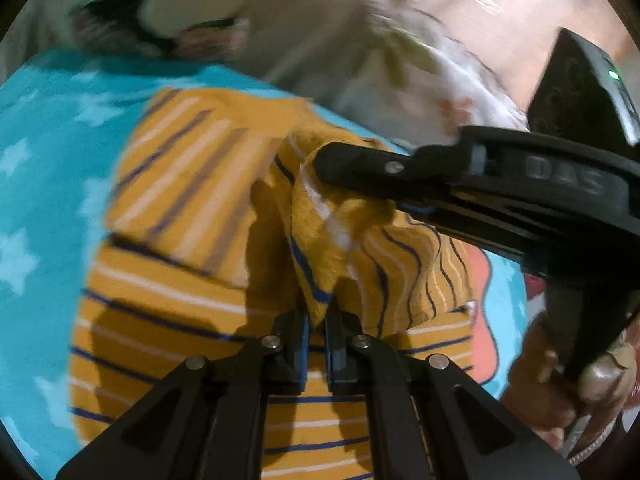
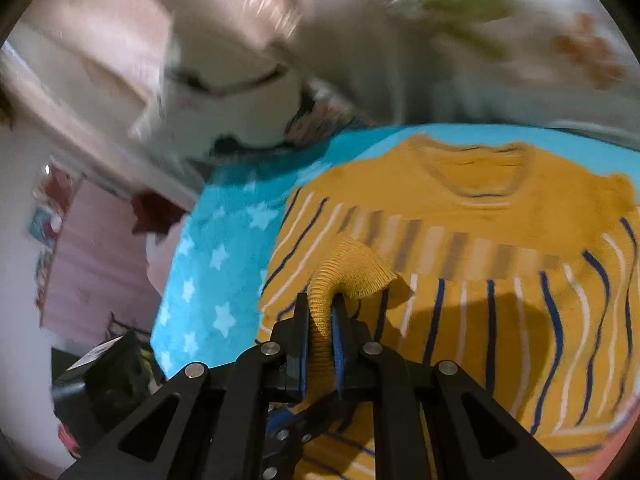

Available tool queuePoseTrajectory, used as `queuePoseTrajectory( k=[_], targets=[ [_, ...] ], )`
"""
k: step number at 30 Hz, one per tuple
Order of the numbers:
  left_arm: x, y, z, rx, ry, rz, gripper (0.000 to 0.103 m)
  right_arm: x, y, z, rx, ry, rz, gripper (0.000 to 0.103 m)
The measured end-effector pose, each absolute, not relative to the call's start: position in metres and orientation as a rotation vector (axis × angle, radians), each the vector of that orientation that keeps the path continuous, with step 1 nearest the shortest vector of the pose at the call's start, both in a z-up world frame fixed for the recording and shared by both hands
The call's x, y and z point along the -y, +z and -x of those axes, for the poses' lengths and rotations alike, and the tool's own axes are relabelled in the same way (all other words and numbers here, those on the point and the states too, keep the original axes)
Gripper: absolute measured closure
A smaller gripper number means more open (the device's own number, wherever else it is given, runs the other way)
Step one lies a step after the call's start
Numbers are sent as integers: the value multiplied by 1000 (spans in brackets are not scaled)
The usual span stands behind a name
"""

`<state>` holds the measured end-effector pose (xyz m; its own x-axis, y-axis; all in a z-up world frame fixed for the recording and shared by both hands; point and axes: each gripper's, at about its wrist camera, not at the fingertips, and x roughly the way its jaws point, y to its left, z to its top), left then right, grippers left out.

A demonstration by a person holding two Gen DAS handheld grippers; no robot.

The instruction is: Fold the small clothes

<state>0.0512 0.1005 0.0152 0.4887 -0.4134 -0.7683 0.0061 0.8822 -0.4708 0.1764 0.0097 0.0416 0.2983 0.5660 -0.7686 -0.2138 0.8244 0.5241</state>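
A turquoise fleece blanket with pale stars [image 1: 44, 184] is seen at the left, spread under everything. On it a mustard-yellow knitted sweater with navy and white stripes [image 1: 168, 308] is laid mostly flat; its round neckline [image 2: 476, 176] is shown far from the right wrist camera. The black left gripper [image 1: 317, 320] is pressed together, a bunched fold of the striped knit pinched between its blue pads [image 1: 305, 344] and lifted off the flat part. In the right wrist view the black right gripper [image 2: 322, 320] is nearly closed, a ribbed mustard cuff [image 2: 352, 268] clamped between the jaws, its end flopping over toward the sweater body. At the far right of the left wrist view, a person's hand [image 1: 576, 380] is seen around the right gripper's handle. White flowered bedding [image 1: 420, 60] is blurred behind.
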Motion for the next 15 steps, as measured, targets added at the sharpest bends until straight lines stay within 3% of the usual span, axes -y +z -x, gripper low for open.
queuePoseTrajectory(
  k=[2,6,7,11,13,15],
  targets=[
    [-124,14,-45,-1036,-244,449,97,-36,29,-185,-1187,537,-320,92],
    [-167,8,-34,-1037,-187,452,97,-71,-5,-204,-1255,528,-338,82],
    [-175,7,-33,-1038,-175,453,97,-76,-12,-208,-1270,524,-367,76],
    [-197,5,-39,-1036,-146,459,97,-78,-26,-219,-1284,575,-559,72],
    [-201,5,-48,-1038,-142,457,91,-74,-20,-220,-1261,575,-578,67],
    [-204,5,-58,-1037,-139,448,71,-63,-6,-217,-1222,555,-580,65]
  ],
)
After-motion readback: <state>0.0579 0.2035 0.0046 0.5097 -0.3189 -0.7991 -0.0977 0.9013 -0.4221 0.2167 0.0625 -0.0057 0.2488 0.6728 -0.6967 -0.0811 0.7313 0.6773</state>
